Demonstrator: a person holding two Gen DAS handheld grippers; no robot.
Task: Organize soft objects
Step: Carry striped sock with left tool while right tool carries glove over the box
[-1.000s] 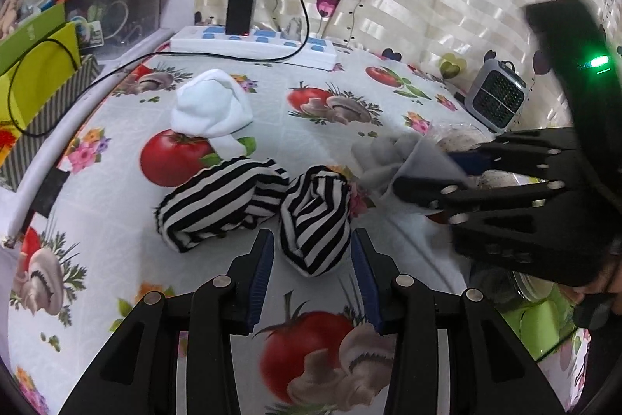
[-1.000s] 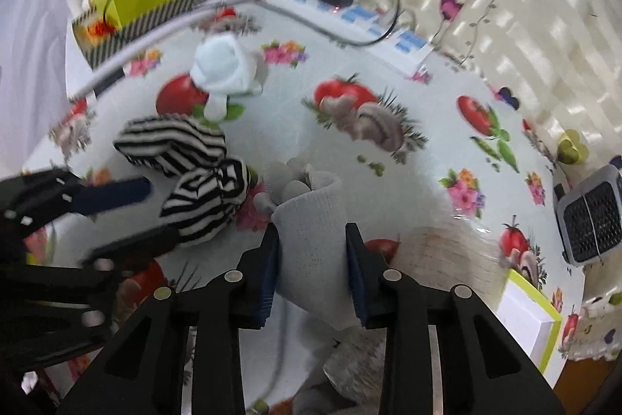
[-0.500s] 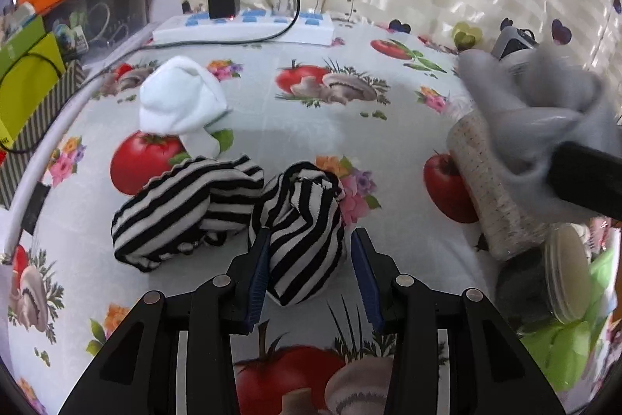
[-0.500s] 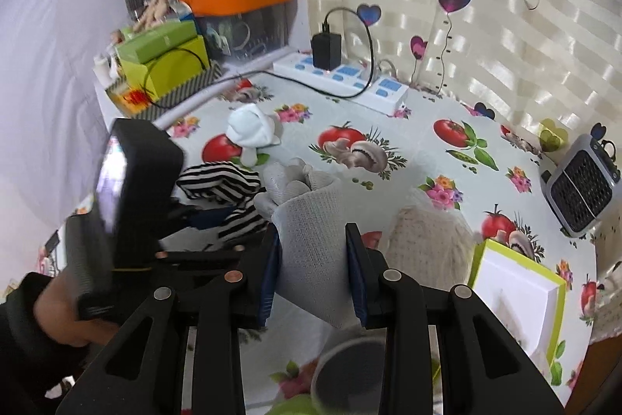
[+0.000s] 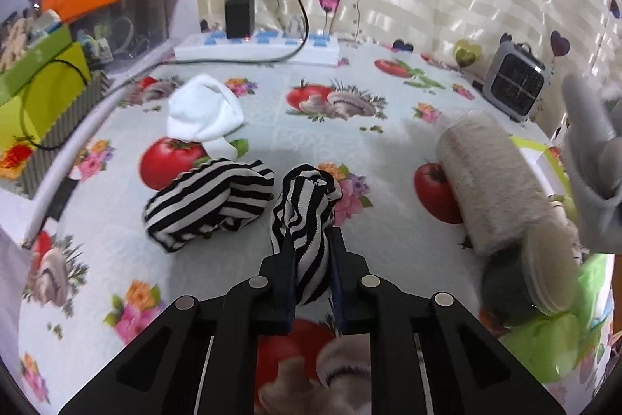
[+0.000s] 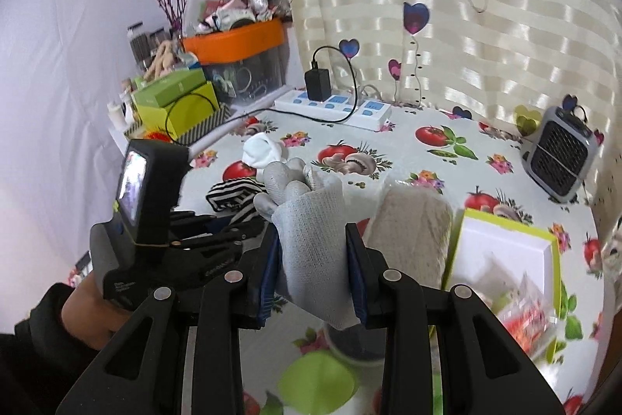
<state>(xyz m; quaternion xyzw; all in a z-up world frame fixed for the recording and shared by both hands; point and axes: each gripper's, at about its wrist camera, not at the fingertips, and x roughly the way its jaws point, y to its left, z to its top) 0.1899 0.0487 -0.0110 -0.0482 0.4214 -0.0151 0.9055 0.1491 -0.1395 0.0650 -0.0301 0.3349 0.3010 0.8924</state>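
My left gripper (image 5: pixel 311 251) is shut on a black-and-white striped sock roll (image 5: pixel 305 216) on the table. A second striped roll (image 5: pixel 210 201) lies just left of it, and a white sock ball (image 5: pixel 204 113) sits behind that. My right gripper (image 6: pixel 313 259) is shut on a grey knit glove (image 6: pixel 307 220) and holds it well above the table; the glove also shows at the right edge of the left wrist view (image 5: pixel 594 162). The left gripper's body shows in the right wrist view (image 6: pixel 155 220).
A beige knit roll (image 5: pixel 490 181) lies at the right. A yellow-green box with a white inside (image 6: pixel 505 251) sits beyond it. A small grey fan (image 5: pixel 515 86), a white power strip (image 5: pixel 256 45) and stacked boxes (image 5: pixel 42 84) line the back and left.
My left gripper has closed on the right striped roll. My right gripper has lifted the grey glove up and away to the right.
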